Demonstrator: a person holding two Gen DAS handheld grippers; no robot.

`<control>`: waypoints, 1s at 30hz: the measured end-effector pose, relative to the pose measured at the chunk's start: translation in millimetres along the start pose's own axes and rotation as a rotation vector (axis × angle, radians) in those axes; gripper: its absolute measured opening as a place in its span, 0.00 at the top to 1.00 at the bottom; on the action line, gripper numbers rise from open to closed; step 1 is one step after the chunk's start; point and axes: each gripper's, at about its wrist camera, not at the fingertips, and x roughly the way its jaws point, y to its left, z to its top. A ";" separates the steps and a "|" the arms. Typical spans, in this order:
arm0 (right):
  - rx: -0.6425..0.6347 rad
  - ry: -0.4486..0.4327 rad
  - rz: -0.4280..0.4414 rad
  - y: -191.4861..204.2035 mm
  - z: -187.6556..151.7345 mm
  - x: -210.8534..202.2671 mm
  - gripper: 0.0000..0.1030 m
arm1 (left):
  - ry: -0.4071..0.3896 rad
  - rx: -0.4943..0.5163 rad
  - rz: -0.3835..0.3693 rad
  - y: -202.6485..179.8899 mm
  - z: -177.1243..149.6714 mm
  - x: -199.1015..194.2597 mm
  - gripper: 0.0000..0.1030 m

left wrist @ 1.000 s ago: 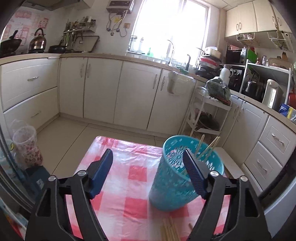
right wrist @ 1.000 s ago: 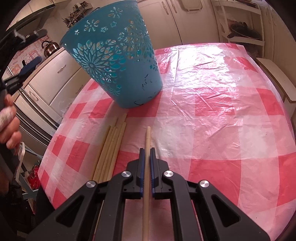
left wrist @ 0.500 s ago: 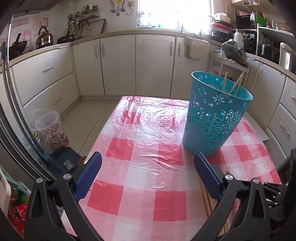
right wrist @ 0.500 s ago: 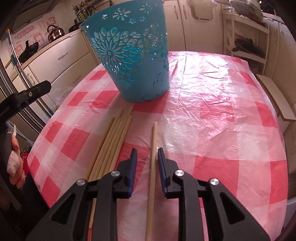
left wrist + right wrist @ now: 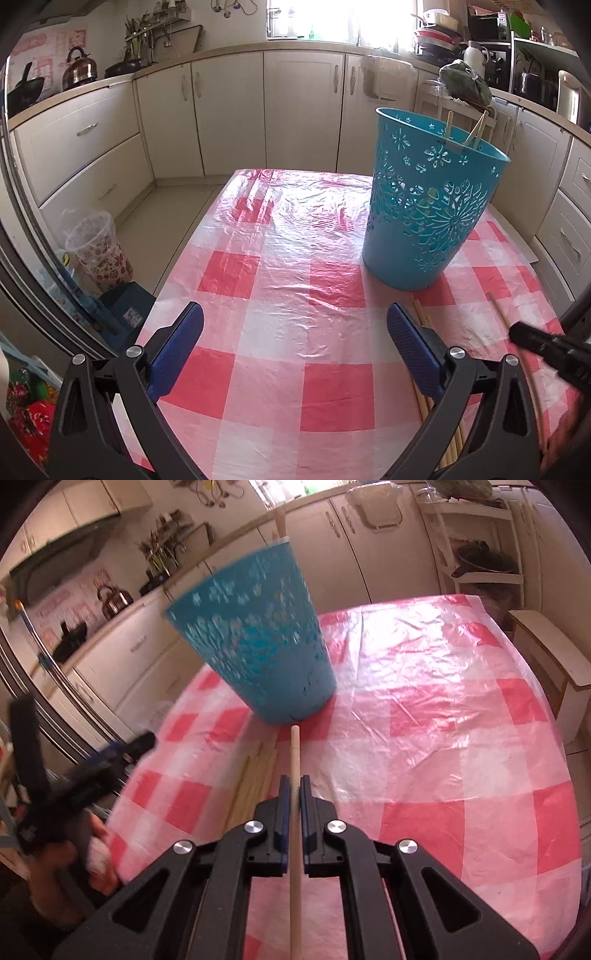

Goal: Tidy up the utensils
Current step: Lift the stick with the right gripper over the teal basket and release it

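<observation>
Left wrist: the left gripper [image 5: 295, 347] gapes wide over the cloth [image 5: 280, 266], holding nothing; the basket [image 5: 424, 206] stands at two o'clock. Right wrist: the right gripper [image 5: 291, 805] clamps a chopstick [image 5: 294, 753], its tip just short of the basket at twelve o'clock; more chopsticks [image 5: 251, 775] lie at ten.

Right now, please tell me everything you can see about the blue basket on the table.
The blue basket is a tall, tapered plastic bin with cut-out flower patterns in its wall and a solid base. It stands upright on the red-checked tablecloth. Several wooden chopsticks lean inside it, tips above the rim. No gripper touches it.
</observation>
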 end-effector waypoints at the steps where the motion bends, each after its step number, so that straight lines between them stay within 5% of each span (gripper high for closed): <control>1: 0.012 -0.038 0.038 2.1 6.2 -11.1 0.94 | 0.010 -0.008 -0.003 1.1 -2.0 3.1 0.07; 8: 0.044 -0.280 0.211 30.1 73.0 -57.0 0.94 | 0.079 -0.073 -0.008 11.3 -19.8 26.1 0.07; 17: 0.107 -0.549 0.201 55.3 165.6 -23.6 0.94 | 0.106 -0.139 -0.020 22.1 -24.6 35.3 0.07; 25: 0.064 -0.557 0.041 55.7 183.7 12.8 0.94 | 0.123 -0.201 -0.045 32.6 -26.2 40.6 0.07; 30: 0.070 -0.551 0.016 52.8 183.0 16.0 0.93 | 0.130 -0.209 -0.050 32.0 -26.8 42.7 0.07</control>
